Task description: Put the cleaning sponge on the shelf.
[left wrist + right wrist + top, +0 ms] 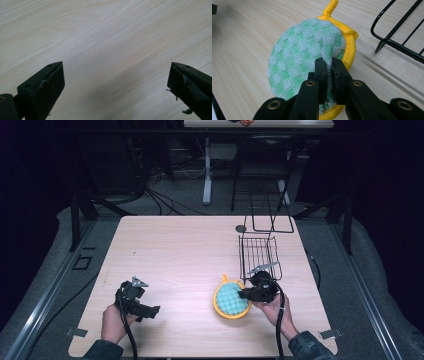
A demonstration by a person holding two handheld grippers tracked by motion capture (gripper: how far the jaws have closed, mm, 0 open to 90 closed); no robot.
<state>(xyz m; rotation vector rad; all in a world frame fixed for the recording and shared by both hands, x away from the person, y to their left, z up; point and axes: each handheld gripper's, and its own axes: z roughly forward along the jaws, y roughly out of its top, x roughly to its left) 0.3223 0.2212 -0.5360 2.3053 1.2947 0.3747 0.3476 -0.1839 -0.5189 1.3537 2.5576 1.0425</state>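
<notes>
While the pale wooden table (190, 255) fills the middle of the high view, a black wire basket (259, 254) sits at its right centre. Just below and left of the basket lies a round sponge (231, 300), green-checked with a yellow rim and loop. The right gripper (245, 294), held in a hand (274, 308) at lower right, has its jaws pinched on the sponge's near edge (327, 65). At lower left, the left gripper (154, 310) hangs with jaws spread wide over bare wood (112, 50).
</notes>
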